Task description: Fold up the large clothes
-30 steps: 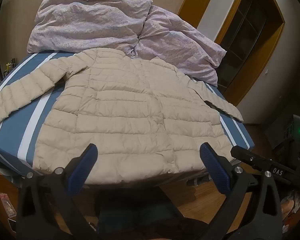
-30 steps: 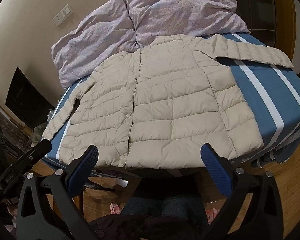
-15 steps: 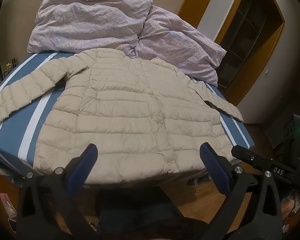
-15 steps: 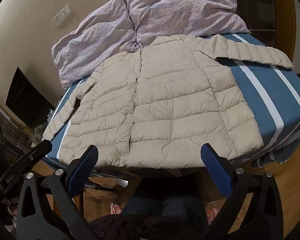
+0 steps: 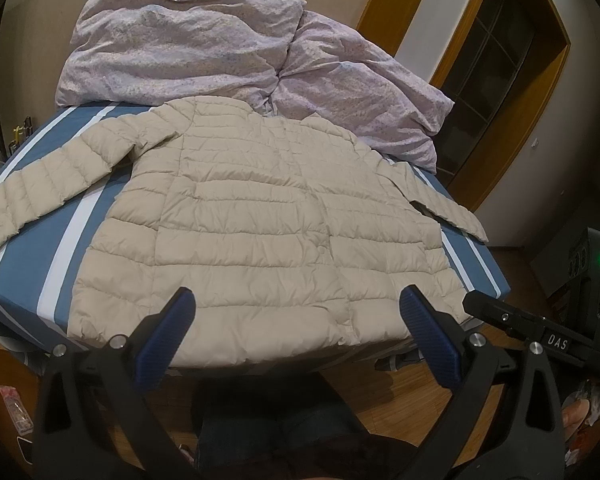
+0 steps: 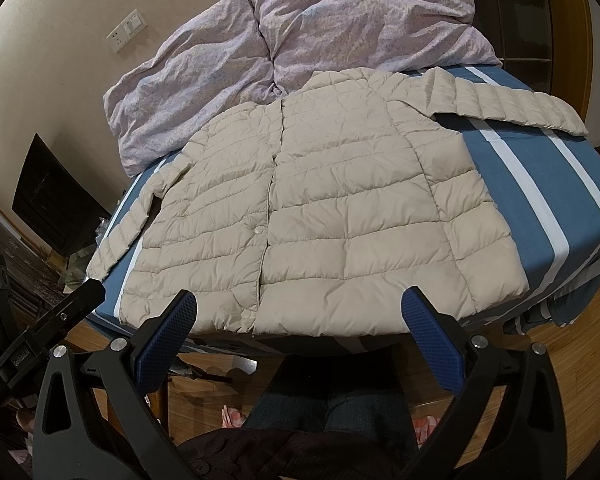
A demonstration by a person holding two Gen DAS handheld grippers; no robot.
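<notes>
A beige quilted puffer jacket (image 5: 260, 224) lies flat, front up and buttoned, on the blue striped bed (image 5: 32, 264), both sleeves spread out to the sides. It also shows in the right wrist view (image 6: 320, 216). My left gripper (image 5: 300, 336) is open and empty, held just off the bed's near edge above the jacket's hem. My right gripper (image 6: 300, 336) is open and empty, also just short of the hem. Neither touches the jacket.
A crumpled lilac duvet (image 5: 228, 56) is piled at the head of the bed, also in the right wrist view (image 6: 320, 28). The person's knees (image 6: 328, 408) are below the grippers. Wooden floor (image 6: 540, 360) surrounds the bed. A door frame (image 5: 512, 92) stands at the right.
</notes>
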